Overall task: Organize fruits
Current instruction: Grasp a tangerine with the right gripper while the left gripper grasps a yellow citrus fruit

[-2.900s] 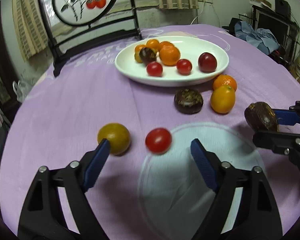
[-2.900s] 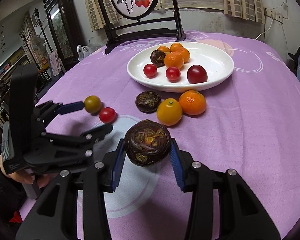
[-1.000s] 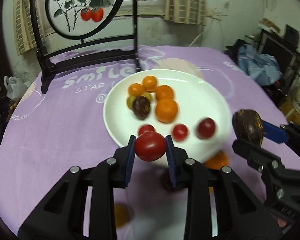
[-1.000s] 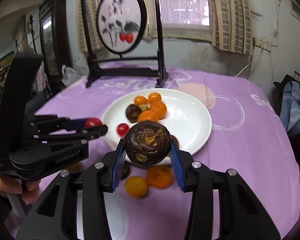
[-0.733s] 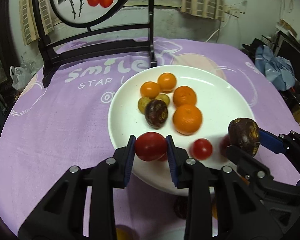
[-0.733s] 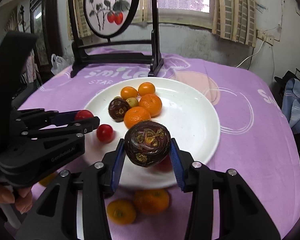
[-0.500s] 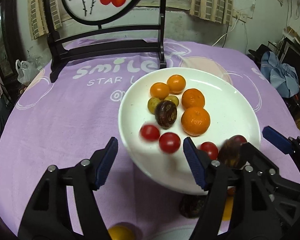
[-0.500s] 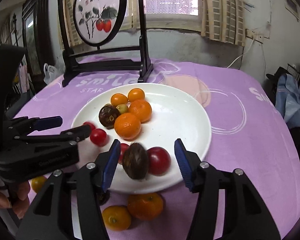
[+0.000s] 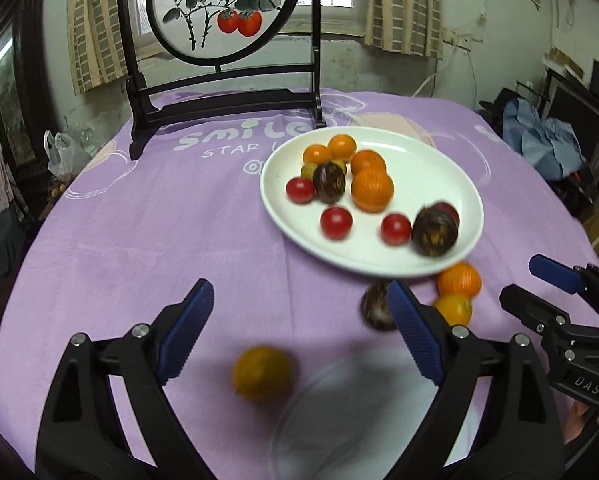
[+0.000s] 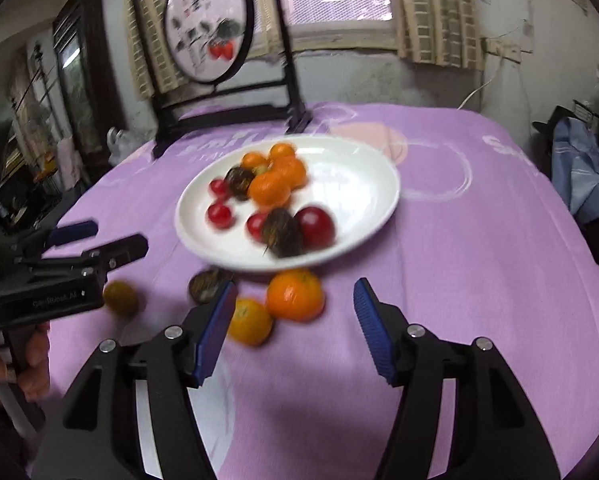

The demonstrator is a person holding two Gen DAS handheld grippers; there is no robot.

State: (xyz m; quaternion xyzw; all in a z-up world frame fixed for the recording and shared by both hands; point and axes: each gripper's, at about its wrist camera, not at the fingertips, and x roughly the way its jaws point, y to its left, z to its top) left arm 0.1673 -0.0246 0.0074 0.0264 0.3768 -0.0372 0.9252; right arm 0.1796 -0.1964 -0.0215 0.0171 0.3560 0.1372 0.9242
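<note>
Both tools were empty, and their posture fitted a gap between one fruit and the next. The left gripper (image 9: 295,328) filled the bottom of its own view with its blue-padded fingers (image 9: 185,322) spread wide, and the yellow-orange fruit (image 9: 261,372) lay on the purple tabletop (image 9: 147,240) low in the frame between them, untouched; that was probably the next pick. The right gripper (image 10: 295,326) likewise had its fingers parted with nothing between them.

The white plate (image 9: 451,168) sat right of centre in the left view and served as the collecting place. On it were several oranges (image 9: 371,190) bunched at its upper part, three small red tomatoes (image 9: 335,222) nearer its lower rim, a dark passion fruit (image 9: 328,177) among the oranges and a second one (image 9: 434,232) close to the lower right rim. Beside that one, the right view showed a dark red plum (image 10: 314,227), seemingly touching it, though blur made contact hard to judge.

Four fruits were off the plate. In the right view an orange (image 10: 295,295) and a yellow citrus (image 10: 249,320) lay just below the plate's lower rim, a dark fruit (image 10: 207,284) was partly hidden behind the left-hand finger, and the yellow-orange one sat at the left edge behind the other tool. Being round, each would likely roll if nudged, so a wide spread gave room to straddle one before closing.
</note>
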